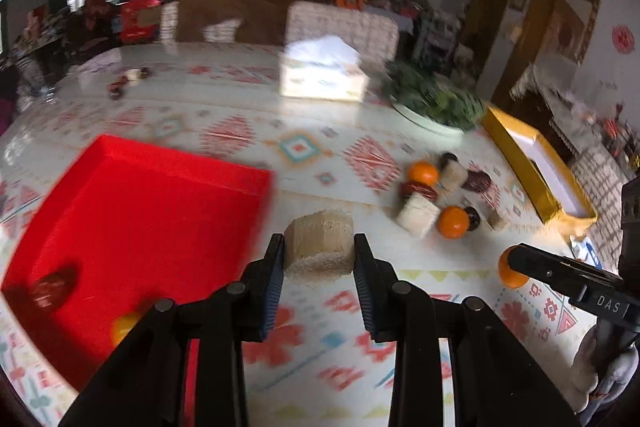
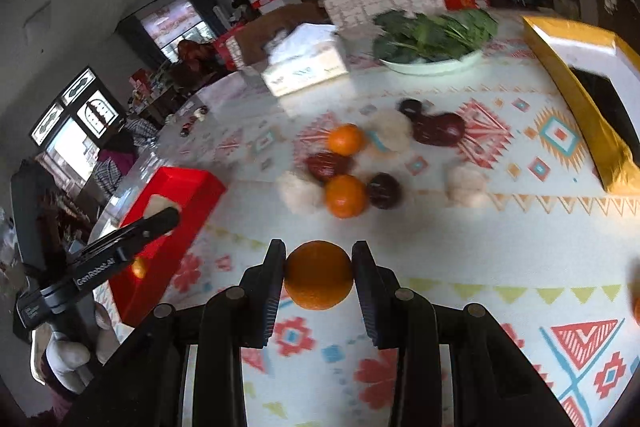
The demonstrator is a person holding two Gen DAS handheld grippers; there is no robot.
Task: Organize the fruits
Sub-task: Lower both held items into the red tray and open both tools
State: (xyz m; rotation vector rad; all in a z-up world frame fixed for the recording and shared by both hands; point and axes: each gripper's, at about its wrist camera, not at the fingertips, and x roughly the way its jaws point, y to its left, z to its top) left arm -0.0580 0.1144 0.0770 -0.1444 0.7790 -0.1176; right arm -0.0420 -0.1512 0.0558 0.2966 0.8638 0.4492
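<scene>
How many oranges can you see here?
4 in the right wrist view: one orange clamped in the right gripper, two in the loose pile on the table, one at the right edge. A blurred orange-yellow fruit in the red tray may be another.

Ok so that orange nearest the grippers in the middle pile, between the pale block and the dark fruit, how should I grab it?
Grip the orange across its middle, from above: pale block and dark fruit crowd its sides, so pinch front-to-back.
</scene>
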